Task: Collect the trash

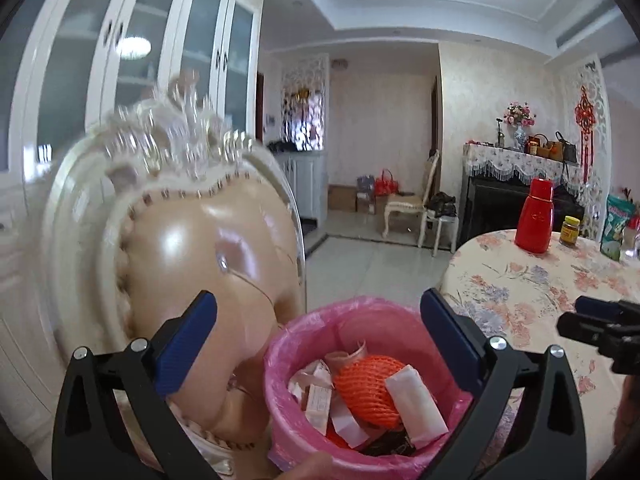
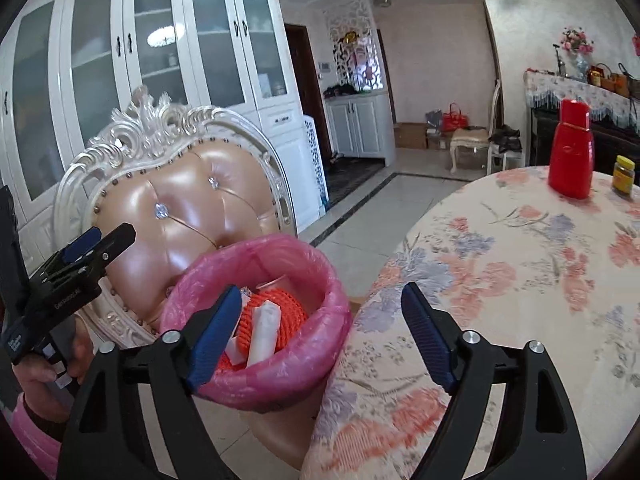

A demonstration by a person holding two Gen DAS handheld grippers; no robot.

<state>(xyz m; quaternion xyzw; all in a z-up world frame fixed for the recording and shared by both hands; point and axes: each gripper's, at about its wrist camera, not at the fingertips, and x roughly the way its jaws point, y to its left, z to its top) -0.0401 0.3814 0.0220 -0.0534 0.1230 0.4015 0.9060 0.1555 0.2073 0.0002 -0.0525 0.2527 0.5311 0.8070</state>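
Observation:
A bin with a pink liner [image 1: 280, 356] stands between the chair and the table. It holds an orange foam net [image 1: 366, 388], a white wrapper [image 1: 416, 408] and paper scraps. My left gripper [image 1: 318, 320] is open and empty, just above the bin's mouth. My right gripper [image 2: 316, 322] is open and empty, over the bin's right rim [image 2: 332, 320] and the table edge. The bin's orange net [image 2: 288, 312] and white wrapper [image 2: 264, 336] also show in the right wrist view. The left gripper [image 2: 96, 244] shows at the left of that view, the right gripper [image 1: 592, 316] at the right of the left wrist view.
An ornate cream chair [image 2: 180, 200] stands left of the bin. A round table with a floral cloth [image 2: 520, 280] is on the right, with a red flask [image 2: 572, 152], a yellow-lidded jar [image 2: 624, 174] and a snack bag [image 1: 618, 224]. White cabinets [image 2: 140, 60] line the left wall.

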